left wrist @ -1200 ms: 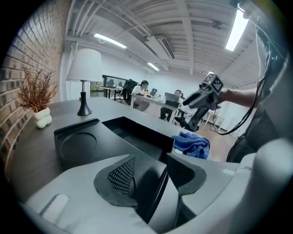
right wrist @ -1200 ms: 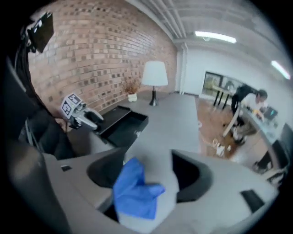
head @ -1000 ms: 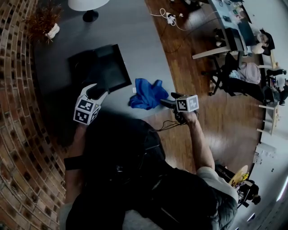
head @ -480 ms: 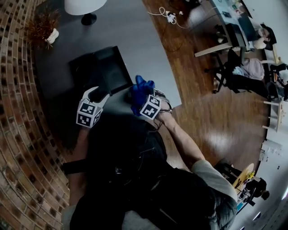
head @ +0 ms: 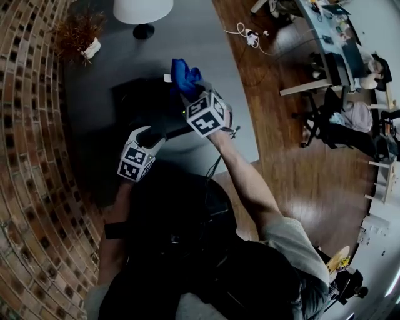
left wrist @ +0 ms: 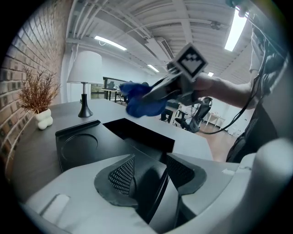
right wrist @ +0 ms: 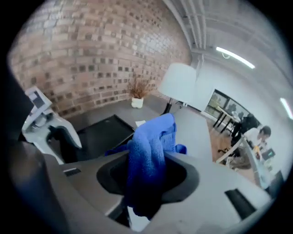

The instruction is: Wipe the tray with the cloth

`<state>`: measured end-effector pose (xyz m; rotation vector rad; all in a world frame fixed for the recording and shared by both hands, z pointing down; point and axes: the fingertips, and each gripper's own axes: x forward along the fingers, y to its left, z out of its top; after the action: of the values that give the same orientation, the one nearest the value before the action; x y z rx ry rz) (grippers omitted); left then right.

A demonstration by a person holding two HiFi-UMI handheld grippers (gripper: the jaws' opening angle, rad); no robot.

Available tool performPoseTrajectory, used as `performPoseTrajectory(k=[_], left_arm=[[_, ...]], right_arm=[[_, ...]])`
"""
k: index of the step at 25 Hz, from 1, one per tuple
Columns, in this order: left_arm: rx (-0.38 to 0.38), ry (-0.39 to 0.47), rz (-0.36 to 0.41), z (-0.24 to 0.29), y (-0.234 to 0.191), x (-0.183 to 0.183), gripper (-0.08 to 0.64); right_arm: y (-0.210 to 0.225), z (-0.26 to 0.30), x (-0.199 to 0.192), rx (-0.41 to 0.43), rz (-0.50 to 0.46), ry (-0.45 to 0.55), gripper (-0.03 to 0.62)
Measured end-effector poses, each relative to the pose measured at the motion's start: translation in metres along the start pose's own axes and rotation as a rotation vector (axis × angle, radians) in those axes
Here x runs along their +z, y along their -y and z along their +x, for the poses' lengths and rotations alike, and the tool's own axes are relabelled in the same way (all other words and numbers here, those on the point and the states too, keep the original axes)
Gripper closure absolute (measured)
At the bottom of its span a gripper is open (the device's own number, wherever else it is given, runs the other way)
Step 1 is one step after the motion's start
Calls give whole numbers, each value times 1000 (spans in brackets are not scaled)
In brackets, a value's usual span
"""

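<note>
The black tray (head: 134, 100) lies on the grey table, and it also fills the lower middle of the left gripper view (left wrist: 78, 146). My left gripper (head: 147, 133) sits at the tray's near edge, whose rim fills the gap between its pads (left wrist: 122, 176). My right gripper (head: 187, 92) hangs above the tray's far right corner, shut on the blue cloth (head: 183, 74). Its jaws have just been closing with the cloth between them. In the right gripper view the cloth (right wrist: 149, 146) bunches up out of the right gripper (right wrist: 149, 176) and droops below it. The left gripper view shows the cloth (left wrist: 137, 101) in the air.
A white lamp (head: 142, 12) and a dried plant in a white pot (head: 78, 39) stand at the table's far end. A brick wall (head: 25, 156) runs along the left. The table's curved edge (head: 240, 119) meets a wooden floor with cables, chairs and desks to the right.
My right gripper reached the cloth lying right of the tray, took hold of it and carried it up and away, over the tray's far right corner. The left gripper stayed put.
</note>
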<state>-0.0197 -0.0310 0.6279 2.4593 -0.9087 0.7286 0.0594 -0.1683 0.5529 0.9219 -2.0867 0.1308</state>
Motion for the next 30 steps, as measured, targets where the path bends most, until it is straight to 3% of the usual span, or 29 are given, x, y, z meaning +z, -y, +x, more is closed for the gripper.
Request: performPoseTrajectory(k=[2,5,6,8,10,11,12,14,15,17,19,23,24,28,30], left_arm=[[1,7,-1,1,2,-1,339],[1,13,-8,0,4,2,344],[2,12,-6,0,4,2,344],[2,12,-1,-1,3,4,344],[-2,12,-4,-2,4,6,344],[-2,11,-6,-2,5,7,345],[-2,10,-6,-2,5,6,345],[-1,8,-1,-2,6,6,345],[-1,7,1,-1,6,7,345],[1,10,-1,-1,6,8,346],[3,12,-5,-1,6,8,347],[5,8,2,-1,6,8,347],[6,8,3,-2,5,8,347],[5,11,0,-1,6,8,347],[2,15,1,-1,6,8,347]], right_arm=[[-26,61,-19,35,-108,-132,437],[-75,103,-55,165,-367,-309,437],[-90,103,-65,235,-459,-341,437],[-122,84,-82,454,-620,-383,439],[-140,63,-94,627,-722,-402,437],[-133,64,-90,615,-708,-382,437],[-116,75,-78,533,-642,-341,437],[-69,105,-45,306,-433,-243,437],[-53,118,-32,234,-328,-211,437],[-46,136,-26,189,-221,-199,437],[-62,141,-35,207,-303,-213,436],[-99,116,-47,452,-610,-208,445],[-93,117,-44,448,-613,-205,444],[-60,143,-26,283,-460,-191,443],[-76,143,-31,315,-540,-189,445]])
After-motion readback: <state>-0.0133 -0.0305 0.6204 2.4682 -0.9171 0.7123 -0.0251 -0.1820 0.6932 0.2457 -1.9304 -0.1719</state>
